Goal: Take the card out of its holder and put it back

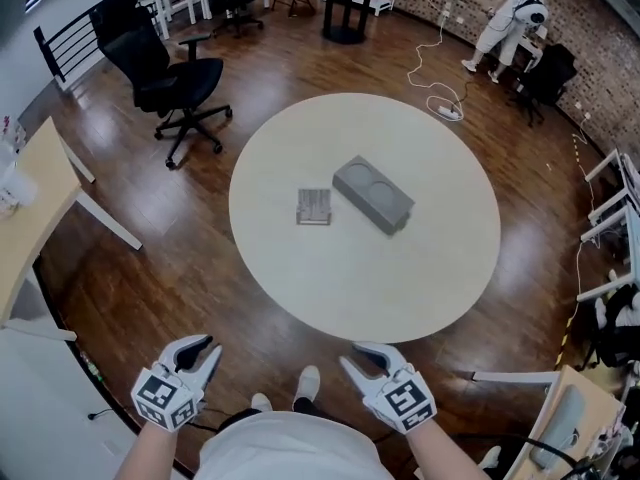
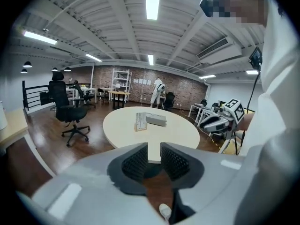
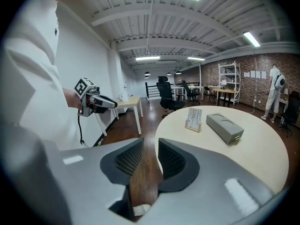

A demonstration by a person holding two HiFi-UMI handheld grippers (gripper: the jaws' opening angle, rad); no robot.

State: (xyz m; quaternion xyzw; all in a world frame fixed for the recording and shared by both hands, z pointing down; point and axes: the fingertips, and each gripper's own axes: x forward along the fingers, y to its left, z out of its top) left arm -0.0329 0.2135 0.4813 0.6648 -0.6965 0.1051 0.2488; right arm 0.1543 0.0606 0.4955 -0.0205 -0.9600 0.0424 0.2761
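Note:
A small pale card holder point(image 1: 313, 206) with cards standing upright in it sits near the middle of the round beige table point(image 1: 400, 278). A grey box point(image 1: 373, 194) with two round dimples lies just right of it. Both grippers hang off the table's near edge, close to my body. My left gripper point(image 1: 203, 352) is low on the left and my right gripper point(image 1: 360, 357) low on the right. In the left gripper view the jaws point(image 2: 154, 146) stand a little apart with nothing between them, and the holder point(image 2: 140, 121) is far ahead. The right gripper's jaws point(image 3: 150, 142) are likewise slightly apart and empty.
A black office chair point(image 1: 170, 78) stands on the wood floor left of the table. A light wooden desk point(image 1: 30, 208) is at far left. White desks and cables crowd the right edge point(image 1: 610, 208). A person in white point(image 1: 510, 18) works at the far back.

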